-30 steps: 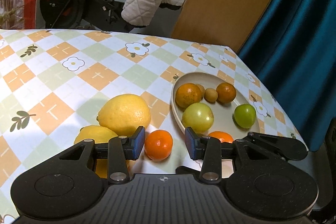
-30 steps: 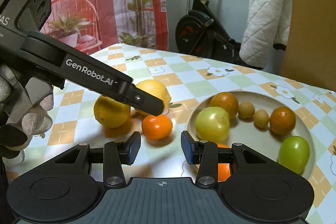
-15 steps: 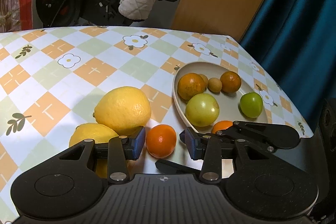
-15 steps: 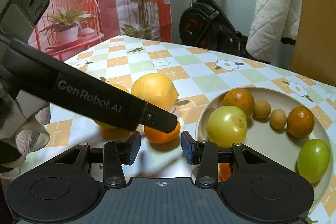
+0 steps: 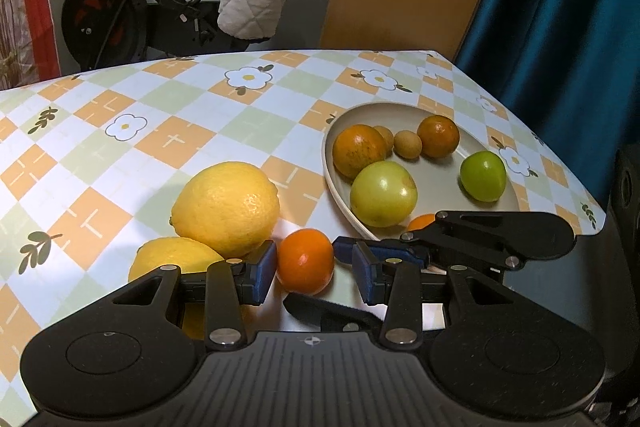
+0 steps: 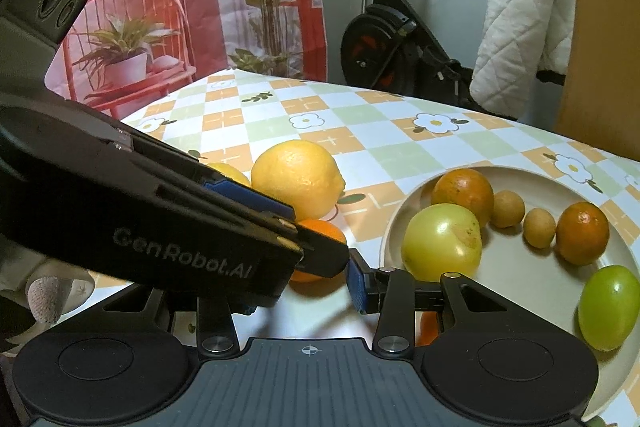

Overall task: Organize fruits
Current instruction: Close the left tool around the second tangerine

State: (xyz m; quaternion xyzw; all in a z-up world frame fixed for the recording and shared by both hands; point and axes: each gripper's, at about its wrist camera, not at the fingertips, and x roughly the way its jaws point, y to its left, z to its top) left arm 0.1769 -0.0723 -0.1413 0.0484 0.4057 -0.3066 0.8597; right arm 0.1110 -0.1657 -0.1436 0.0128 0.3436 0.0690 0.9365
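Observation:
A small orange mandarin (image 5: 306,261) lies on the checked tablecloth between the blue pads of my left gripper (image 5: 308,265). The left pad is at its side and the right pad stands a little off it, so the jaws are open. Two lemons (image 5: 226,209) (image 5: 172,259) sit just left of it. My right gripper (image 6: 308,283) is open too, and its fingers (image 5: 480,235) reach in from the right next to the mandarin. In the right wrist view the left gripper's body (image 6: 160,227) crosses in front, hiding the right gripper's left finger and part of the mandarin (image 6: 326,229).
A beige plate (image 5: 332,179) to the right holds two dark oranges, a yellow-green fruit (image 5: 383,194), a green one (image 5: 482,175), two small brown fruits and a half-hidden orange. The table edge and a teal curtain (image 5: 560,27) lie right. An exercise bike (image 5: 120,15) stands behind. A gloved hand (image 6: 44,295) shows at the left.
Both grippers have closed in on the mandarin: the right gripper's fingers now sit beside it, and the left gripper now covers the right gripper's left finger. Neither jaw's gap changed.

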